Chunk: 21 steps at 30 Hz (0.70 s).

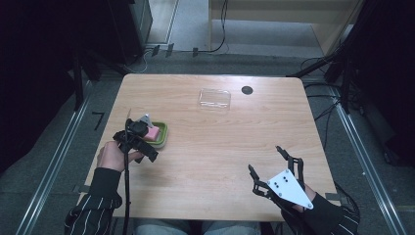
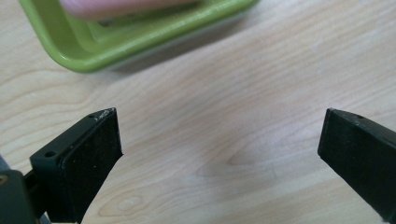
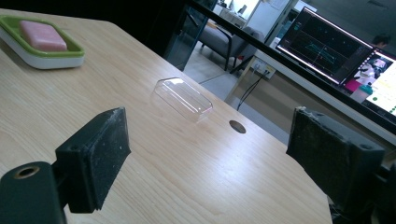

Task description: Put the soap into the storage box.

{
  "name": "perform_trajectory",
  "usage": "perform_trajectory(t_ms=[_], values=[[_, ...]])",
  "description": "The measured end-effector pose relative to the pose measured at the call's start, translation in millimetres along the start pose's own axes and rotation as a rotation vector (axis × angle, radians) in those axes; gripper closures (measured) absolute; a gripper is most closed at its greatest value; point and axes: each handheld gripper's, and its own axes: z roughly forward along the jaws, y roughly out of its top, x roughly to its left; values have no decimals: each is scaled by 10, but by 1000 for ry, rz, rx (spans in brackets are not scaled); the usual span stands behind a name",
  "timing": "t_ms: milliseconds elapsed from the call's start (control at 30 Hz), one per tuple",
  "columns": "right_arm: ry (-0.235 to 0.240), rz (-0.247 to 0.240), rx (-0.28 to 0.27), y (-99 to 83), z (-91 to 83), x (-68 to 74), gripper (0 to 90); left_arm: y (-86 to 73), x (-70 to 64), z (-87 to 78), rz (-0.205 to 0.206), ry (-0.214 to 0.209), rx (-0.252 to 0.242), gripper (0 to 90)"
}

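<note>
Our left tongs (image 2: 219, 140) stand wide open and hold nothing, jaws low over the bare desk (image 2: 210, 93). Just ahead of them lies the green soap dish (image 2: 93, 46) with the pink soap (image 3: 42, 35) in it. Our right tongs (image 3: 208, 154) are also spread wide and empty. Well ahead of them a clear plastic lid (image 3: 183, 98) rests on the desk, a dark round hole (image 3: 237, 126) just beyond it.

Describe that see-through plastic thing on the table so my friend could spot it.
Look to the far side of the pale wooden table, beside the small dark round hole. The clear rectangular plastic lid lies alone there; unlike the green soap dish with its pink soap bar, it is colourless and empty.
</note>
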Motion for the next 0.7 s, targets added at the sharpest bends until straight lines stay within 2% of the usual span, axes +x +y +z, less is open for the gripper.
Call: perform_trajectory(t_ms=[300,700], values=[[0,0,-1,-2,-5,-2,132,-122,-45,74,0,4,14,2],[-6,-3,-4,-6,-12,-6,132,-225,-139,139,38,10,36,5]])
